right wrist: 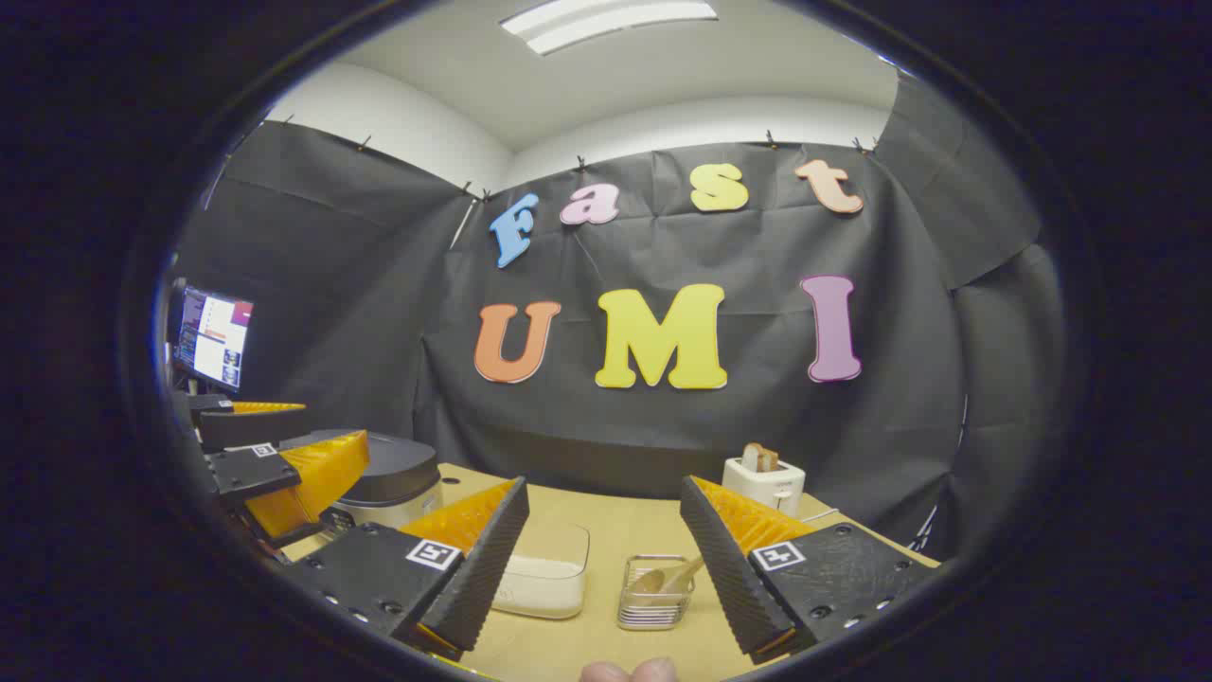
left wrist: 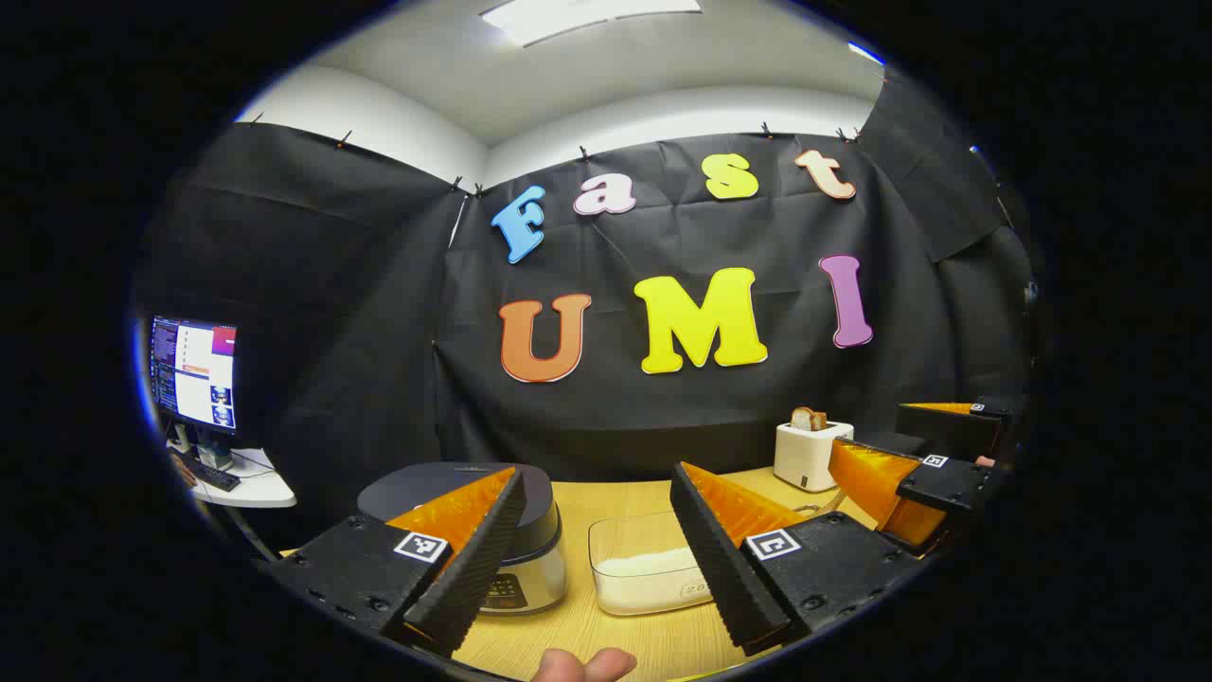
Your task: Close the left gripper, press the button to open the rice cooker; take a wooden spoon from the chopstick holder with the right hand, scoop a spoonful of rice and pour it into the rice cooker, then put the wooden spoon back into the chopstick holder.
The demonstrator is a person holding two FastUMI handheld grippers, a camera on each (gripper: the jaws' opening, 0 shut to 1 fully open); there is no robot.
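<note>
The rice cooker (left wrist: 530, 545) stands with its dark lid down at the table's left; it also appears as rice cooker (right wrist: 393, 483). Beside it sits a clear box of rice (left wrist: 649, 568), also seen as box of rice (right wrist: 544, 573). A wire chopstick holder (right wrist: 653, 592) holds a wooden spoon (right wrist: 668, 576). My left gripper (left wrist: 601, 620) hovers open above the table's front, its fingers framing the cooker and the rice box. My right gripper (right wrist: 606, 630) is open too, near the front edge, with the holder between its fingers farther off. Each gripper shows in the other's view: right gripper (left wrist: 909, 488), left gripper (right wrist: 284, 474).
A white toaster (left wrist: 810, 450) with bread slices stands at the back right of the wooden table (right wrist: 615, 521), also seen as toaster (right wrist: 762, 483). A monitor (left wrist: 194, 374) on a small side desk is off to the left. Fingertips of a hand (left wrist: 582, 665) show at the bottom.
</note>
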